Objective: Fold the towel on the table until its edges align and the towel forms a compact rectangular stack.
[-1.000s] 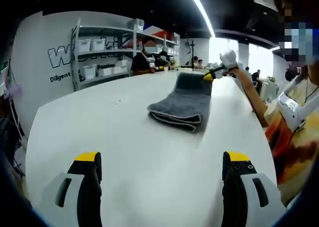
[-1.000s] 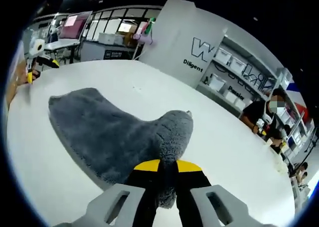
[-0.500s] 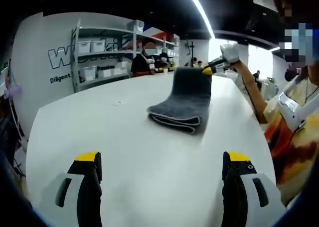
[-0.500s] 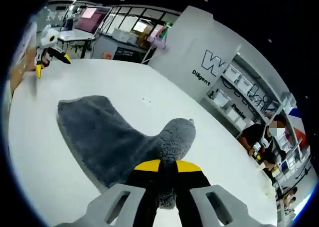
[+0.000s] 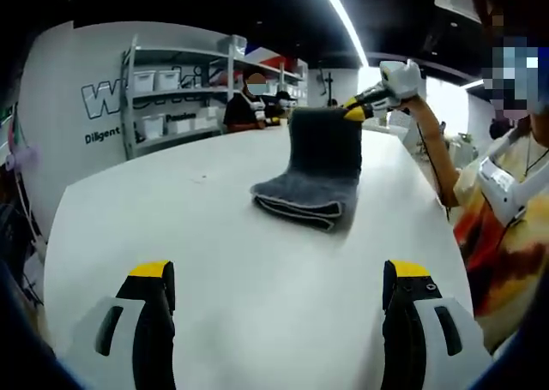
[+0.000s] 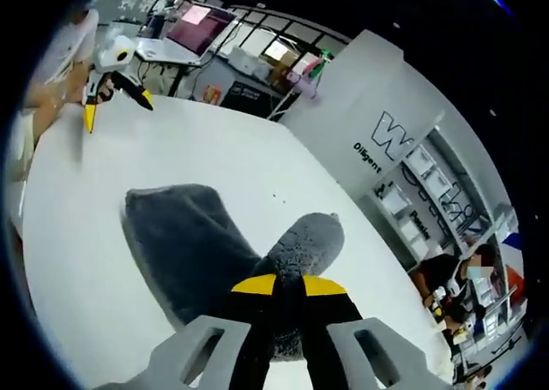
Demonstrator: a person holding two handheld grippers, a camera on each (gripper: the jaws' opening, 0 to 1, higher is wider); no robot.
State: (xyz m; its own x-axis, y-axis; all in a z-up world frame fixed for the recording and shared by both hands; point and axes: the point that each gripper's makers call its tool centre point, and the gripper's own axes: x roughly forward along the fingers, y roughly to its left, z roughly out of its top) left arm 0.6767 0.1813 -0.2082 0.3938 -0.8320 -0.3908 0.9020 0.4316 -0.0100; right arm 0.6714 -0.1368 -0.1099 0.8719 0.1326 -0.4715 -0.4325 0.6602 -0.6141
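Raised higher: right tool [image 6: 287, 285] clamps towel [image 6: 193, 244] edge.

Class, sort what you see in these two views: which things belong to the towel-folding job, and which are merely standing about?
Part of the job:
- grey towel, one end lifted
- right claw, shut on the towel
- left claw, open, over the table
- white table

Standing about:
- shelves with white bins
- seated person behind the table
- monitor on a far desk
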